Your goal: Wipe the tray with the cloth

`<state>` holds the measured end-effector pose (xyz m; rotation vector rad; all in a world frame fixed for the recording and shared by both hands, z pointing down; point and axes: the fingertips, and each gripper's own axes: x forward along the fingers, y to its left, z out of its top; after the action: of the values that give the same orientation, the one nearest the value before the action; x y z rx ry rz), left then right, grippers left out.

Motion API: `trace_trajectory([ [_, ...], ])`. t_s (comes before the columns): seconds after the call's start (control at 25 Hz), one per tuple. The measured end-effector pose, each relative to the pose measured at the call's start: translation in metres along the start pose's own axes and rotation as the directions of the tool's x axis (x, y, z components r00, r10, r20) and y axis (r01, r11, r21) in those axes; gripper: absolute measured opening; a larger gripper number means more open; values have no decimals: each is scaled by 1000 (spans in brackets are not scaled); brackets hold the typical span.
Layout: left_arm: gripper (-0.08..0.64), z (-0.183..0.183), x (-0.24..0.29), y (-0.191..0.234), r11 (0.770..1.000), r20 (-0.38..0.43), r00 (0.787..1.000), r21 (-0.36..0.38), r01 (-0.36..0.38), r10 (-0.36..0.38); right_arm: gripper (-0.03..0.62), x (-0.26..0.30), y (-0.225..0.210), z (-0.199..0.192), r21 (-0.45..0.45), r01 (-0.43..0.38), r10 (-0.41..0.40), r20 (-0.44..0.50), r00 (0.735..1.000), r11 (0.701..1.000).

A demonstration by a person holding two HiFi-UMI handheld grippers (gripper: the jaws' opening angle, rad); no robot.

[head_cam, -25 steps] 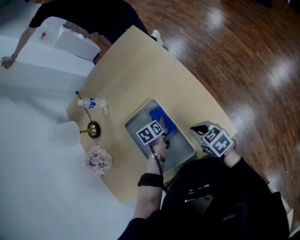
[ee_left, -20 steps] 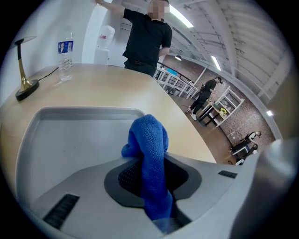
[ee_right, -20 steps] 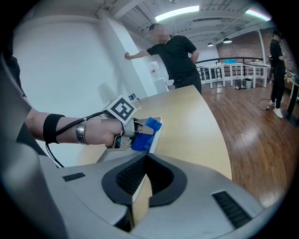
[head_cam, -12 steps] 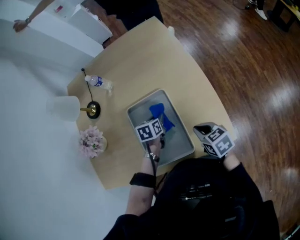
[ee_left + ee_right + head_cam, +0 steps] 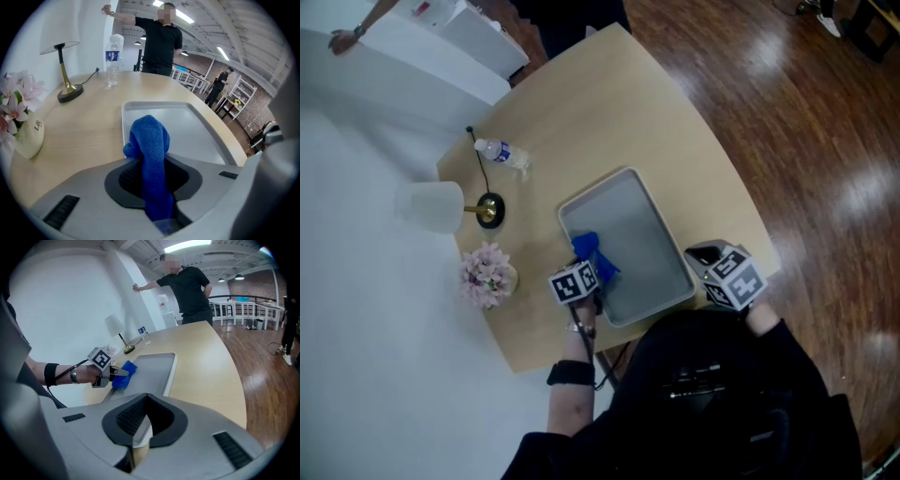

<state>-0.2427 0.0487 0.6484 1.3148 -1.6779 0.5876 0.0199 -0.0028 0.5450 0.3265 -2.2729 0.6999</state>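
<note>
The grey metal tray (image 5: 637, 220) lies on the round wooden table. My left gripper (image 5: 587, 266) is shut on a blue cloth (image 5: 592, 253), which hangs over the tray's left rim near its near corner. In the left gripper view the cloth (image 5: 150, 140) stands bunched between the jaws (image 5: 152, 187) with the tray (image 5: 201, 136) just beyond. My right gripper (image 5: 705, 255) is at the tray's near right corner. In the right gripper view its jaws (image 5: 140, 427) are closed, with the tray's rim (image 5: 169, 369) running in between them. That view also shows the left gripper (image 5: 117, 376) and the cloth (image 5: 129, 367).
Left of the tray stand a lamp (image 5: 431, 206) with a brass base, a water bottle (image 5: 499, 152) and a vase of pink flowers (image 5: 486, 274). A person in black (image 5: 159, 37) stands past the table's far side. The table's edge (image 5: 750, 216) runs close to the tray's right.
My left gripper has dragged the blue cloth from the tray's middle over to its left rim, nearer to me. The right gripper has stayed at the tray's corner.
</note>
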Motion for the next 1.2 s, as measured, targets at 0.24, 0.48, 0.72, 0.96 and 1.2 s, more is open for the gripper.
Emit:
trace_trajectory([
  [0.24, 98, -1, 8, -17, 996, 13, 1000, -83, 13, -11, 6, -2, -11, -3, 28, 28, -29, 25, 999, 999],
  [0.48, 98, 1, 30, -113, 981, 4, 985, -94, 171, -171, 6, -5, -14, -3, 55, 35, -38, 47, 998, 998],
  [0.72, 100, 4, 46, -174, 970, -8, 973, -87, 227, -229, 6, -16, -21, -12, 83, 62, -68, 64, 996, 995],
  [0.96, 100, 6, 44, -185, 960, -6, 961, -60, 275, -276, 6, -25, -20, -15, 97, 73, -81, 80, 994, 993],
  [1.2, 100, 14, -10, -129, 978, 78, 975, 2, 208, -208, 6, -20, 1, -9, 53, 50, -54, 75, 996, 997],
])
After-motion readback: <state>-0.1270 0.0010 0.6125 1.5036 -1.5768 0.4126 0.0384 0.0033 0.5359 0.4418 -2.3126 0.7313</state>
